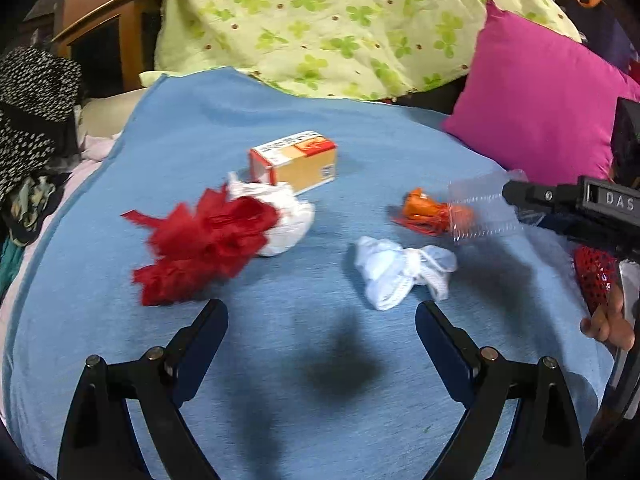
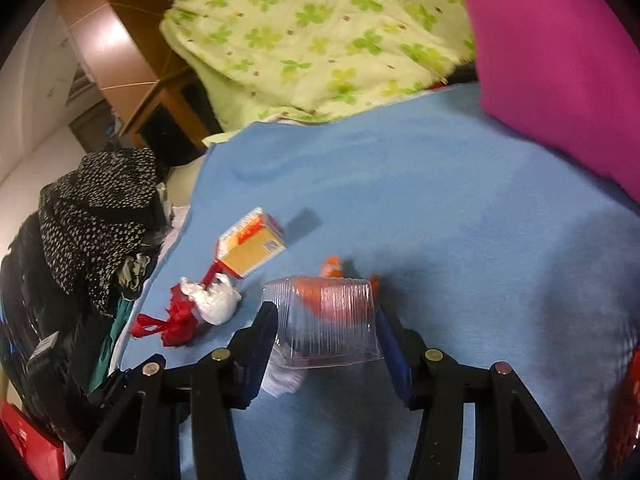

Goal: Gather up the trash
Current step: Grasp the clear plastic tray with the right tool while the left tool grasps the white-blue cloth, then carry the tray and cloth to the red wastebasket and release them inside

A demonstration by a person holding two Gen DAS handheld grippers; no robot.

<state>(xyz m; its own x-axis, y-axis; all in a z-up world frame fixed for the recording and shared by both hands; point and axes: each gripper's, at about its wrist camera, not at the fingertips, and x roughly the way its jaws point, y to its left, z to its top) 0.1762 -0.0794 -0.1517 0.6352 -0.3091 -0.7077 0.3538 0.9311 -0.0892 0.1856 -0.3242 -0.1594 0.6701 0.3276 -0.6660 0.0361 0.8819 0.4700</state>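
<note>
Trash pickup on a bed draped w/ a blue blanket (image 1: 312, 360): the right gripper (image 2: 326, 320) pinches a clear ribbed plastic container (image 2: 326, 322) betw. its two pads, one on each side wall, holding it just above the blanket. No earlier view is given, so only the grip itself shows. In the left wrist view the same container (image 1: 480, 208) appears blurred at the tip of the right tool, next to an orange wrapper (image 1: 424, 210) lying on the blanket.

The left gripper (image 1: 322, 320) hangs over bare blanket w/ fingers spread wide, nothing betw. them. Just ahead of its right finger lies a crumpled white tissue (image 1: 400, 272); ahead of its left finger, a red crumpled plastic bag (image 1: 200, 244) touching a second white wad (image 1: 286, 216). Behind those sits a small red-and-tan carton (image 1: 294, 160), on its side.

Background: a green clover-print quilt (image 1: 320, 20), a magenta pillow (image 1: 540, 100) at right, a black spotted garment (image 1: 32, 112) piled at left. A person's fingers (image 1: 608, 320) and something red and mesh-like (image 1: 592, 276) show at far right edge.
</note>
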